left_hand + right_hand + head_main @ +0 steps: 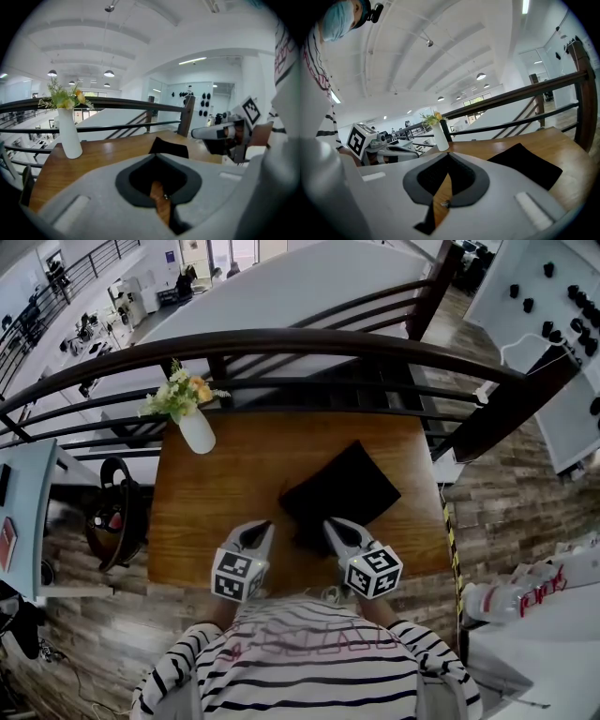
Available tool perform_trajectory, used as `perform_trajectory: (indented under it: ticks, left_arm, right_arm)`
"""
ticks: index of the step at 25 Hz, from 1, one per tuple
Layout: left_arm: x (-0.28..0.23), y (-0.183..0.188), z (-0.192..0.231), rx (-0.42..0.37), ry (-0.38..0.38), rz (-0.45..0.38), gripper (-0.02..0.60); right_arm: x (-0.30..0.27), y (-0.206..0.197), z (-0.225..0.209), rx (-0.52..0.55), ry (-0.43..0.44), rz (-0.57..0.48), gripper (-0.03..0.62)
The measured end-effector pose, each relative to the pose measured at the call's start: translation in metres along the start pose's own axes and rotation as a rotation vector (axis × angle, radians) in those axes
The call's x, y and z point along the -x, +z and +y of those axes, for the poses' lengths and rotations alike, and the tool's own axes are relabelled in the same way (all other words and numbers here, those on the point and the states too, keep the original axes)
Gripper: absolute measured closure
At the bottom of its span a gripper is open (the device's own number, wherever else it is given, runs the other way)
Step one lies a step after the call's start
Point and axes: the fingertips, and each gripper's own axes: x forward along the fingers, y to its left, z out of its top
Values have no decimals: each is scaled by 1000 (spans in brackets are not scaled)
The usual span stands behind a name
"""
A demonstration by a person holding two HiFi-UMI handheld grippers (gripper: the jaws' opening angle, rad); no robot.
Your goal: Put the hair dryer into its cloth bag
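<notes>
Head view: cloth bag (342, 491) by left gripper (264, 525), right gripper (330, 523) (fingers pressed together); vase (197, 430) at table (211, 502) corner.

Black cloth bag (342, 491) flat at frame centre on wooden table (206, 502). Left gripper (265, 525) and right gripper (330, 523) lower centre, jaws together, tips by bag's near edge. White vase (196, 429) with flowers, table's upper left.

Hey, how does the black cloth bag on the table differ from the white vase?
The cloth bag is black; the vase is white. The bag lies flat and slack, while the vase stands upright and holds flowers. The bag sits around mid-table; the vase stands at the far left corner by the railing. Both rest on the wooden table.
</notes>
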Motion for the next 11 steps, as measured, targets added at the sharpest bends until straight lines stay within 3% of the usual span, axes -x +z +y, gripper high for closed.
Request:
perform_trajectory:
  ticks: [11]
  left_arm:
    - [-8, -1, 5, -2, -21, 18, 578]
  right_arm:
    - [-9, 1, -4, 5, -1, 13, 594]
